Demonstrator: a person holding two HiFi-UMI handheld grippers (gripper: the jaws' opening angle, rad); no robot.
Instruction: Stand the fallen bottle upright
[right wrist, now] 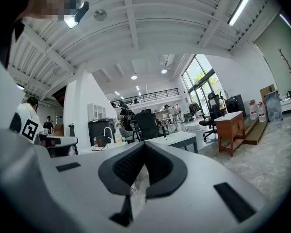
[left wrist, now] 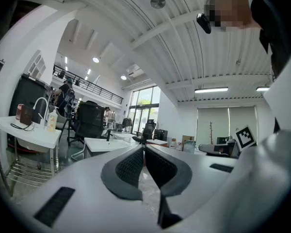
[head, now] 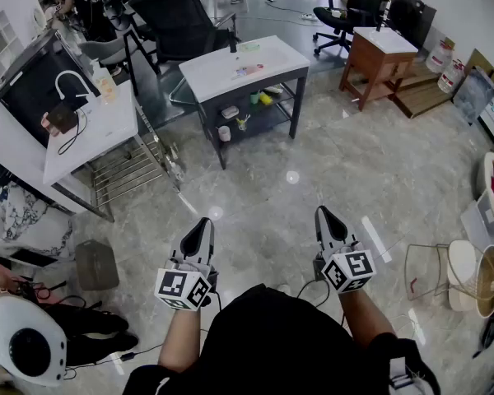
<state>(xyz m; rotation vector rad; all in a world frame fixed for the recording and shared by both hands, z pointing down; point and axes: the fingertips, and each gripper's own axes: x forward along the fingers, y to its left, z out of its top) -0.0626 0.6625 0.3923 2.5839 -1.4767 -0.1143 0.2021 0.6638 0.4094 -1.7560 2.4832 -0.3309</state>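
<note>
Large open hall. Underfoot, glossy grey marbled floor [head: 288,179] with glare spots. Straight ahead, white-topped table [head: 222,76] on a dark frame, cluttered lower shelf. To the left, second white table [head: 107,126] over a wire rack. Far right, small wooden desk [head: 370,60] with pale top. Black office chairs [head: 177,23] behind both. Overhead, white ribbed ceiling [right wrist: 150,28], strip lights [left wrist: 211,90]. Tall windows [right wrist: 201,81] at the far end, daylight through them; railed mezzanine [right wrist: 145,96] beside.

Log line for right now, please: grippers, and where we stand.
left gripper: shut, empty | right gripper: shut, empty | both: level, over floor | table: ahead, apart | task: not begun
</note>
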